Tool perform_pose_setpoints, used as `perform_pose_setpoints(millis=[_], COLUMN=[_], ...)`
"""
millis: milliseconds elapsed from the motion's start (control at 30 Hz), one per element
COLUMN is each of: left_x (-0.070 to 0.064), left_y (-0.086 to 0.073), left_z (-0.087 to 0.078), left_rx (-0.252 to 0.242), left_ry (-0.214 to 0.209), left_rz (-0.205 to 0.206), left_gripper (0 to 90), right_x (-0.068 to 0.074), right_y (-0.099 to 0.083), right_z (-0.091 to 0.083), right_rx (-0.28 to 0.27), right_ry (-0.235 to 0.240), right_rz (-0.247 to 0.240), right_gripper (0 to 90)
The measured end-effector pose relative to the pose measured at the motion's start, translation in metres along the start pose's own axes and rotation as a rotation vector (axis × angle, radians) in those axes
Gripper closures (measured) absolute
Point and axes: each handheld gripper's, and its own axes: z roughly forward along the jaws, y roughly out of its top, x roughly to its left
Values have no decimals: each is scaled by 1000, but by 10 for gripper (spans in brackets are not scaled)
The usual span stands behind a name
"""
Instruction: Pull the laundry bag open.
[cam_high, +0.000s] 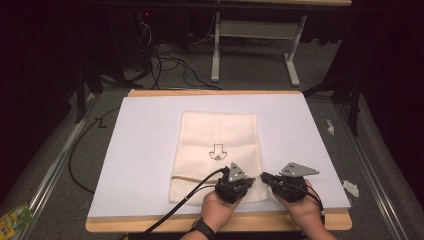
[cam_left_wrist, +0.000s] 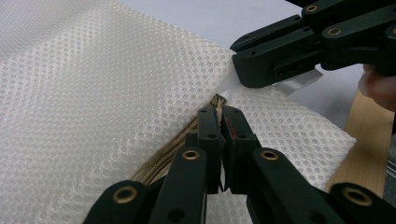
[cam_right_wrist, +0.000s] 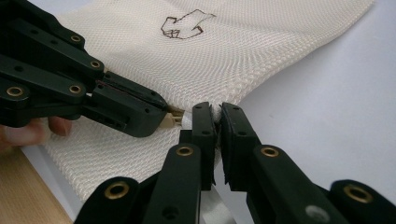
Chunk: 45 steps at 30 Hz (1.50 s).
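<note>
dark room beyond, cables on grey floor (cam_high: 175, 65); wooden counter (cam_high: 210, 93) under white sheet (cam_high: 145, 150). cream mesh bag (cam_high: 220, 135) flat at centre, small line drawing (cam_high: 217, 151) printed on it, tan zipper (cam_high: 192, 178) along its 6 o'clock end. left gripper (cam_high: 251, 181) at 6 o'clock, fingers (cam_left_wrist: 208, 135) pinched shut on zipper pull (cam_left_wrist: 217, 100). right gripper (cam_high: 261, 176) just at 3 o'clock of it, fingers (cam_right_wrist: 204, 130) clamped shut on bag's white corner tab (cam_left_wrist: 299, 84), at its 5 o'clock corner.

Cream mesh zip bag (cam_high: 218, 150) flat on white sheet, small dark print.
</note>
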Motion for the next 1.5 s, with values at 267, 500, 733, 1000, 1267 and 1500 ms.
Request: perform_pose_setpoints(millis=[267, 500, 733, 1000, 1267, 1500], left_x=[2, 5, 9, 14, 15, 21], left_y=[0, -2, -5, -8, -9, -12], left_z=[-3, -7, -11, -17, -19, -25], left_rx=[-3, -1, -2, 2, -2, -5], left_ry=[-5, 4, -3, 8, 2, 7], left_rz=[-4, -6, -12, -21, -20, -33], left_gripper=[876, 878, 879, 878, 877, 878], right_x=[1, -4, -5, -7, -6, -9], right_y=[1, 1, 0, -1, -1, 0], right_z=[-1, -3, -4, -5, -5, -7], right_rx=[-6, -16, -13, -17, -23, -20], right_ry=[-6, -25, -22, -29, -19, -50], right_rz=[2, 18, 18, 16, 16, 23], right_gripper=[864, 867, 866, 866, 865, 866])
